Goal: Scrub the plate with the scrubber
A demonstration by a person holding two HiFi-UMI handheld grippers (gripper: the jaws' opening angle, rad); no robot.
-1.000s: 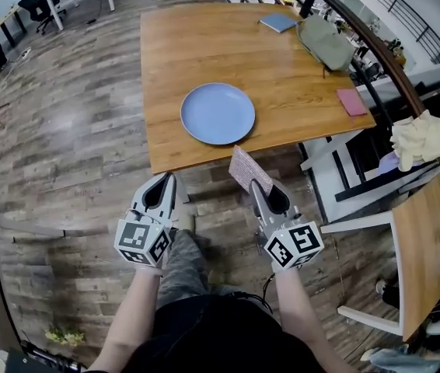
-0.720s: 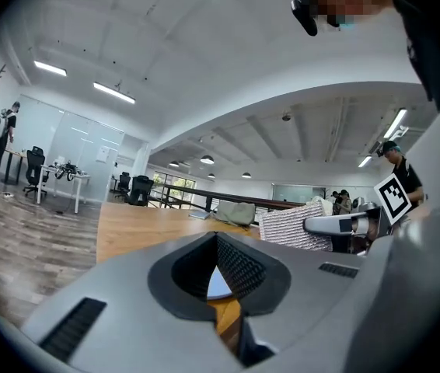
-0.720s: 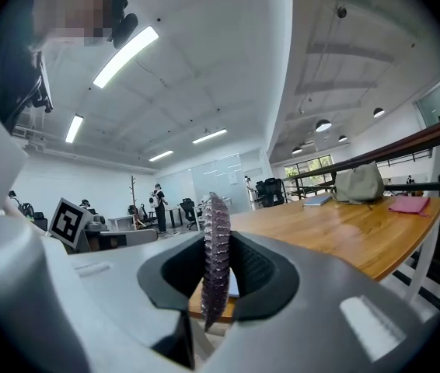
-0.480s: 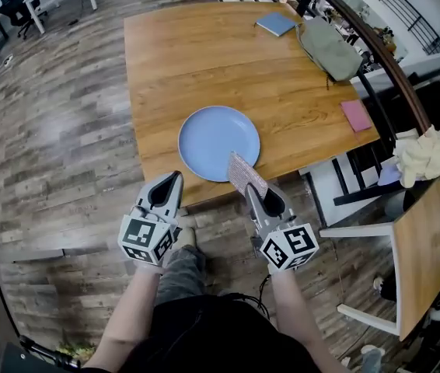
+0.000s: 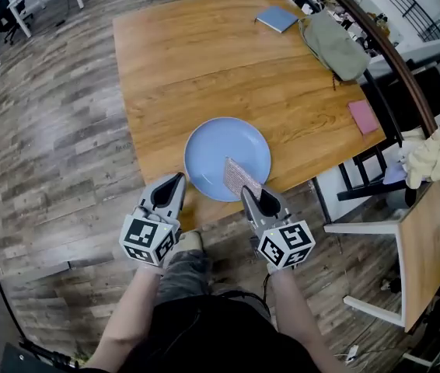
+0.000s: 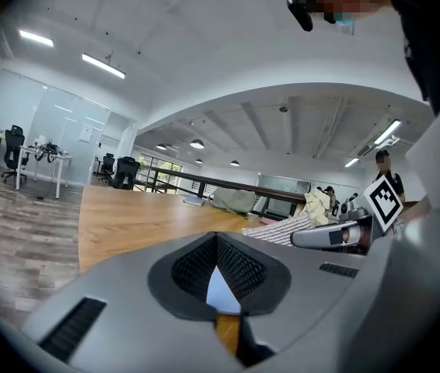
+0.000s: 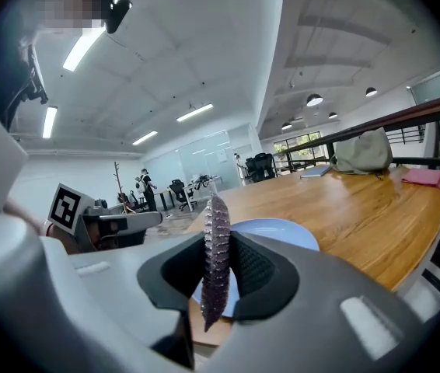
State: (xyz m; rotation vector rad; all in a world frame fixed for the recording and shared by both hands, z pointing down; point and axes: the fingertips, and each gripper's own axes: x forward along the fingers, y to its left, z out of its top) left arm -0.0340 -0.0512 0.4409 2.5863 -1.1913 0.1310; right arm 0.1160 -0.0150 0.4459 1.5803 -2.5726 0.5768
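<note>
A round light-blue plate (image 5: 220,150) lies near the front edge of the wooden table (image 5: 189,61); it also shows in the right gripper view (image 7: 282,231). My right gripper (image 5: 249,192) is shut on a thin pinkish-grey scrubber (image 5: 239,177), which stands on edge between its pads (image 7: 218,255) and reaches over the plate's near right part. My left gripper (image 5: 176,179) hovers at the table's front edge, just left of the plate. It is shut and holds nothing; a sliver of the plate (image 6: 218,286) shows through its jaws.
At the table's far right lie a grey-green bag (image 5: 333,45), a blue notebook (image 5: 276,19) and a pink pad (image 5: 363,116). A chair with a cream cloth (image 5: 428,155) and a second wooden tabletop (image 5: 430,247) stand to the right. Wood floor lies to the left.
Both grippers have come forward to the table's front edge. The scrubber, earlier short of the table, now reaches over the plate's near part. The left gripper stays shut.
</note>
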